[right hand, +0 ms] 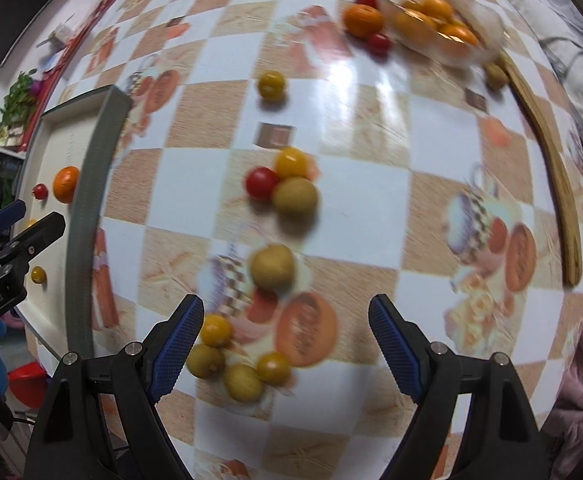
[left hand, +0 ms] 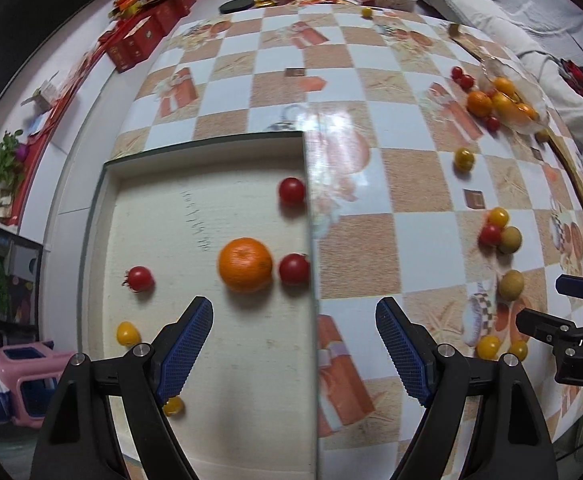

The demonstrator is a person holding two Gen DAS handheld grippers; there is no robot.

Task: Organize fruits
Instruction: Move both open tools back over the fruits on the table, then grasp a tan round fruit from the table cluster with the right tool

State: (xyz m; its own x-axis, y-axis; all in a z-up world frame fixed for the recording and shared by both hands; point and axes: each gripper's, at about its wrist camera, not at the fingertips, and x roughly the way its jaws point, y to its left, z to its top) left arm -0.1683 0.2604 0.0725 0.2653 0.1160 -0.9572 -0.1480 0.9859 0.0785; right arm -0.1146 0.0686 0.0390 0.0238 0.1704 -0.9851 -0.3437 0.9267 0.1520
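My left gripper is open and empty above a white tray. On the tray lie an orange, three red tomatoes, one of them near the right rim, and yellow tomatoes. My right gripper is open and empty over the checkered table. Just ahead of it lie a brown-green fruit and a cluster of yellow and green fruits. A clear bowl with oranges stands at the far right; it also shows in the left wrist view.
A wooden strip runs along the table's right edge. Red boxes and packets stand at the far left and back. A loose orange and red tomatoes lie beside the bowl. The right gripper shows at the left view's right edge.
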